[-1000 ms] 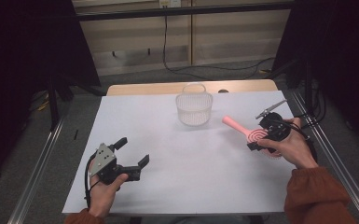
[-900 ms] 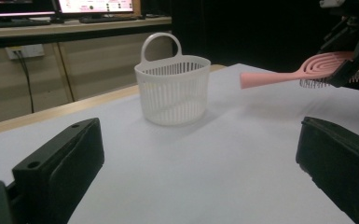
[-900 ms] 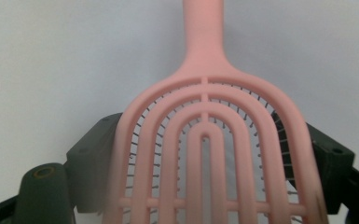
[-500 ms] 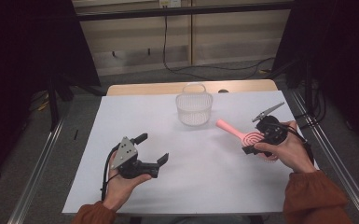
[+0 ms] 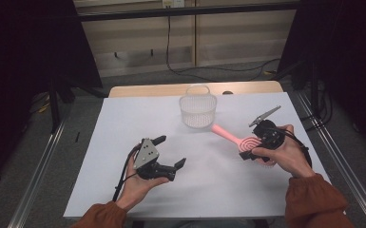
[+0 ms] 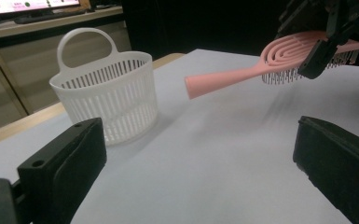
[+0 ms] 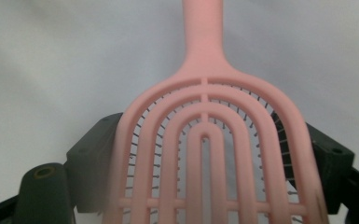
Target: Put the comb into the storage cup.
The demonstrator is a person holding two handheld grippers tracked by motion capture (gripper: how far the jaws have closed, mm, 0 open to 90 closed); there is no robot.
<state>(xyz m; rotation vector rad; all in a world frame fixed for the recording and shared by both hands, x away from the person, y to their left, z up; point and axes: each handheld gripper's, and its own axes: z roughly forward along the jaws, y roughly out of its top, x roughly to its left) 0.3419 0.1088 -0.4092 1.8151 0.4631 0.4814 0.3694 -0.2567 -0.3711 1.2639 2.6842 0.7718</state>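
Note:
A pink vented hairbrush (image 5: 240, 138) (image 6: 279, 58) (image 7: 207, 140) hangs a little above the white table, its handle pointing toward the basket. My right gripper (image 5: 255, 149) (image 7: 210, 154) is shut on the brush's head, one jaw against each side edge. A white slotted plastic basket (image 5: 198, 110) (image 6: 109, 91) with a loop handle stands upright at the table's far middle. My left gripper (image 5: 169, 152) (image 6: 196, 158) is held over the table's near left-middle, open and holding nothing, its jaws pointing toward the brush and the basket.
A white sheet (image 5: 123, 123) covers the table, with a wooden strip (image 5: 147, 90) bare along the far edge. Metal rails (image 5: 38, 185) run along both sides. Cables (image 5: 180, 71) lie on the floor beyond the table.
My left gripper has moved right and a little forward, toward the table's middle. The brush in my right gripper has shifted slightly left.

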